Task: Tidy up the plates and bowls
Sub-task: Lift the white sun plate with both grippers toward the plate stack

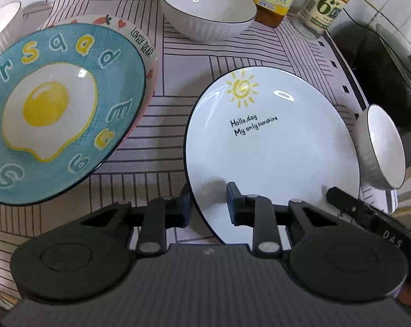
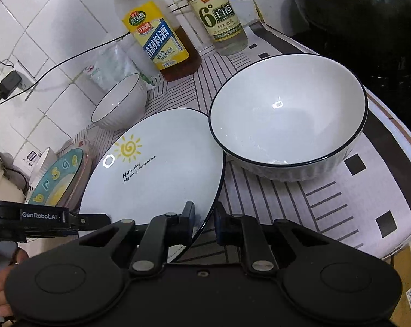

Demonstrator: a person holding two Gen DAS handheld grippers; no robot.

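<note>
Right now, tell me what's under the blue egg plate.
Under the blue egg plate sits a pink-rimmed plate reading "LOVELY BEAR". Only its rim shows; the rest, and anything beneath it, is covered.
</note>
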